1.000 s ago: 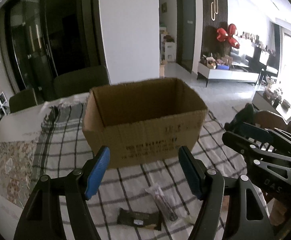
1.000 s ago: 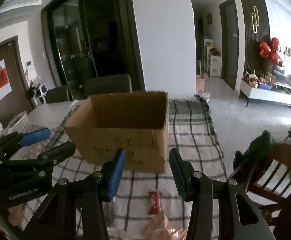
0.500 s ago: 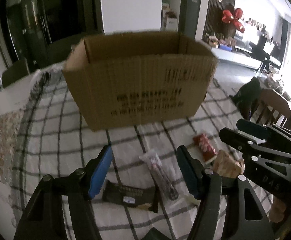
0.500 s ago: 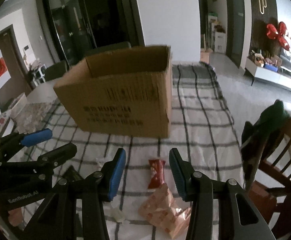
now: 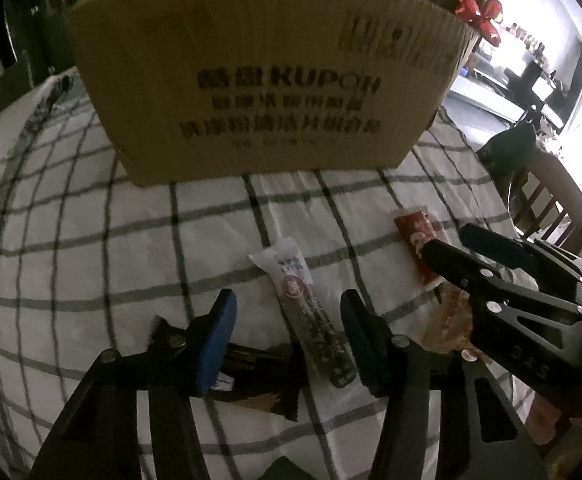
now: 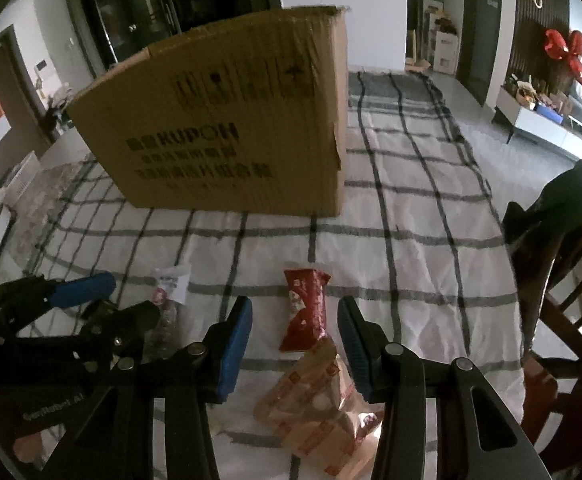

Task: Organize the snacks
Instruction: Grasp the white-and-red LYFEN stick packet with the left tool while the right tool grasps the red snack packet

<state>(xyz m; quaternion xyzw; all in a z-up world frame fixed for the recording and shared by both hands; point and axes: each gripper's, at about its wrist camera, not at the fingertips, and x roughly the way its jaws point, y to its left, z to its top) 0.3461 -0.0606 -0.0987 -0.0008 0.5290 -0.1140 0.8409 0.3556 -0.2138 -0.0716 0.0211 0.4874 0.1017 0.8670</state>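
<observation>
A brown cardboard box (image 5: 267, 80) (image 6: 231, 128) stands on the checked tablecloth behind the snacks. My left gripper (image 5: 289, 304) hovers low over a long clear packet (image 5: 307, 320) that lies between its blue pads; the jaws are closing, and the pads do not touch it. A dark packet (image 5: 251, 380) lies under the left finger. My right gripper (image 6: 294, 308) is open around a red packet (image 6: 305, 308) without pressing it. A tan packet (image 6: 319, 396) lies just in front of the red one. Each gripper shows in the other's view, the right gripper (image 5: 491, 264) and the left gripper (image 6: 131, 296).
The checked tablecloth (image 6: 411, 240) runs past the box to the far end of the table. A wooden chair (image 6: 567, 304) with a dark green garment (image 6: 563, 192) stands close to the table's right edge. A white basket (image 6: 23, 176) sits at the far left.
Both grippers have come down toward the table and tilted downward, so the box now fills the upper views. The left jaws have narrowed around the clear packet. The red packet now lies between the right fingers.
</observation>
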